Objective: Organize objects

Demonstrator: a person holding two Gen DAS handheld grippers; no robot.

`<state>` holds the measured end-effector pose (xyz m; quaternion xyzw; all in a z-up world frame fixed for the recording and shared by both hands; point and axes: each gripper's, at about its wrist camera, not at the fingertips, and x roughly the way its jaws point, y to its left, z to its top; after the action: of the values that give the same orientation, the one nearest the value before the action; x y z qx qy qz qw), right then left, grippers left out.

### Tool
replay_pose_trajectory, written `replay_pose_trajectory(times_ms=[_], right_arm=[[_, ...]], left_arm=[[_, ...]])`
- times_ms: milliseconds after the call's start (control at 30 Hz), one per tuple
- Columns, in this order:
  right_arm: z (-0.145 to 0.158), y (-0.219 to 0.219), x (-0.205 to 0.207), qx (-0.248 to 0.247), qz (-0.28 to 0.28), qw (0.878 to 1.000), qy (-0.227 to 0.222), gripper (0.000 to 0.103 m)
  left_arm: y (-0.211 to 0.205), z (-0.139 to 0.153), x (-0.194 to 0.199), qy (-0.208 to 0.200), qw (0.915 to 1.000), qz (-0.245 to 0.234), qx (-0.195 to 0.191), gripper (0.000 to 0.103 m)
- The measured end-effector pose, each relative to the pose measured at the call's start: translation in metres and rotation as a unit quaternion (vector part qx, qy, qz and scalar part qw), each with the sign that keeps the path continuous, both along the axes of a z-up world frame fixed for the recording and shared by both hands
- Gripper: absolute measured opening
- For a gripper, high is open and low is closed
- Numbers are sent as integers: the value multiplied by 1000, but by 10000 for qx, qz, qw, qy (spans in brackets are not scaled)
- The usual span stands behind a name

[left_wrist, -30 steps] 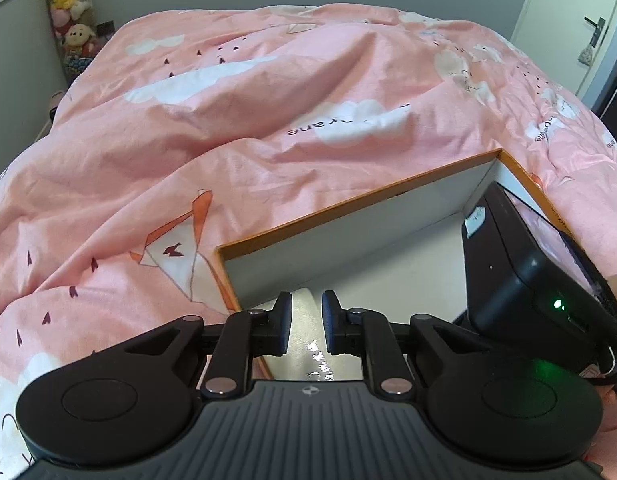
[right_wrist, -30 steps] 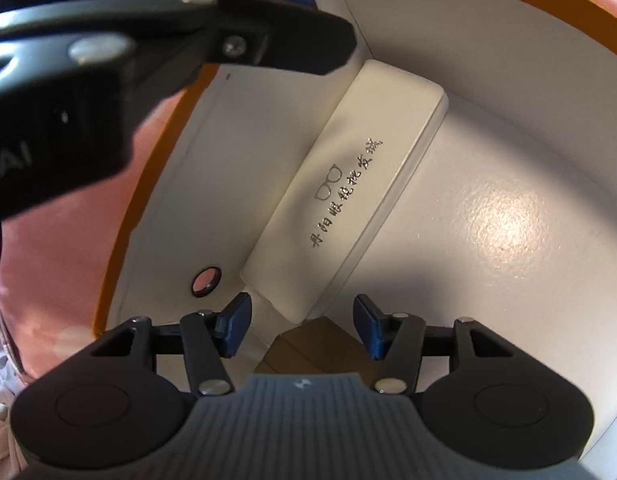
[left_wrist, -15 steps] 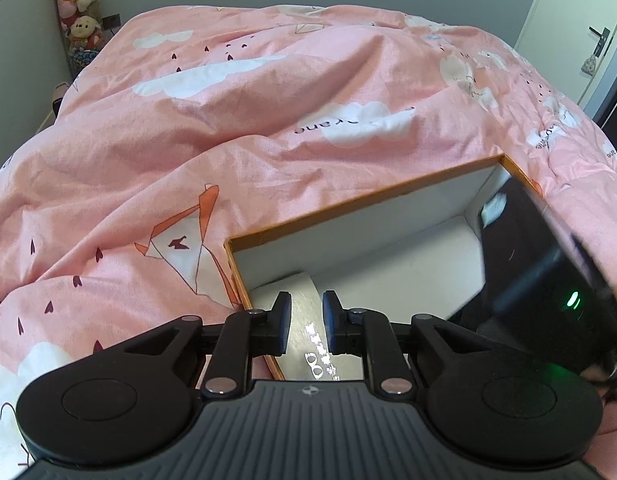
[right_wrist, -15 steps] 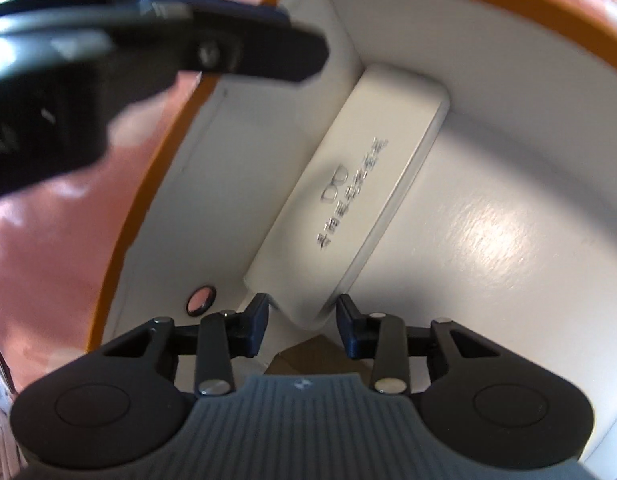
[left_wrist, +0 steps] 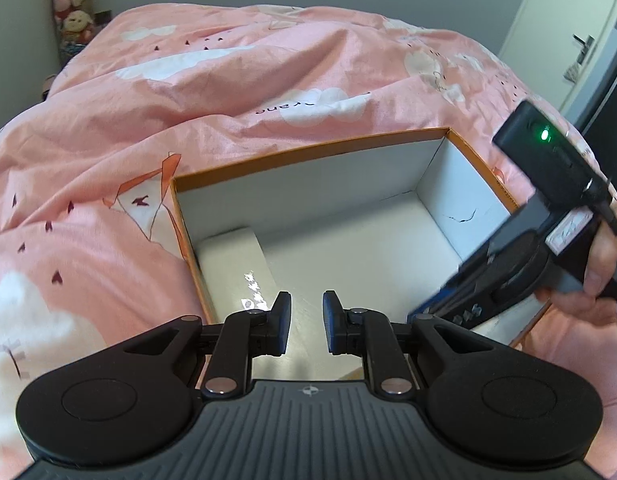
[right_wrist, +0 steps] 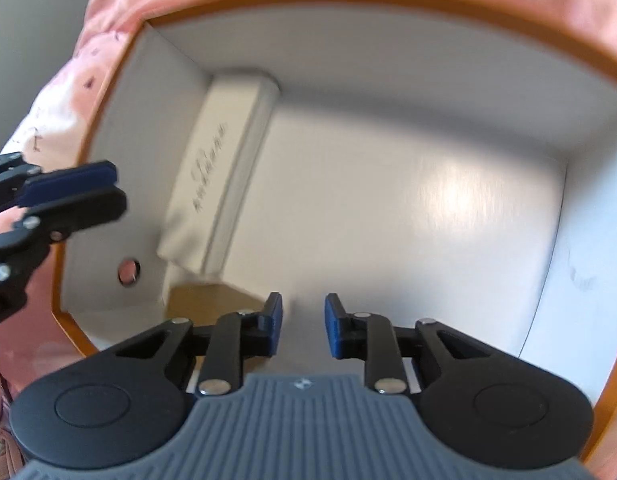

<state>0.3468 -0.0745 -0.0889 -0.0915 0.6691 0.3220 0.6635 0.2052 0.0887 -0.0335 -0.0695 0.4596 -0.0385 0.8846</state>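
An orange-rimmed box [left_wrist: 308, 150] with a white inside lies on a pink duvet. A white glasses case [left_wrist: 232, 264] lies along its left wall, also seen from above as the case [right_wrist: 216, 192]. My left gripper [left_wrist: 306, 320] hovers over the box's near edge, its jaws a narrow gap apart with nothing between them. My right gripper [right_wrist: 303, 324] points down into the box beside the case, its jaws closing on nothing. A hand [left_wrist: 600, 256] holds the right gripper's body [left_wrist: 508, 280] over the box's right side. The left gripper's fingers [right_wrist: 68, 192] show at the left.
A small brown cardboard piece [right_wrist: 212, 300] lies at the case's near end, by a round hole [right_wrist: 128, 272] in the box wall. The rumpled duvet [left_wrist: 228, 80] surrounds the box. Plush toys [left_wrist: 72, 0] stand far left, a door [left_wrist: 576, 40] far right.
The right gripper's jaws narrowed and it drew away from the case, toward the box's middle. The left gripper shifted, so more of the box shows; the right gripper's body lifted to the right.
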Motion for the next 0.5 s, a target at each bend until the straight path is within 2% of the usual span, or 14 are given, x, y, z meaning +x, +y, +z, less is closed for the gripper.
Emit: replay_pose_trajectory(times_ms=[133,267,300,500], right_arm=[[-4,4,-18,103,16,9999,130,20],[0,10,-29,224,57,9996,136,20],[-7,18,-33,263,72,9996,119,20],[-6,42,-47,349,216,9991,42,20]], left_arm=[[-14,2,-14,-190,9995,246,-12,25],[-19,-1,-24,-216,9987,457,89,25],[-19,-2,-27,-234,9984,502,134,25],[-11,2,-41,-400,9965,735,82,28]])
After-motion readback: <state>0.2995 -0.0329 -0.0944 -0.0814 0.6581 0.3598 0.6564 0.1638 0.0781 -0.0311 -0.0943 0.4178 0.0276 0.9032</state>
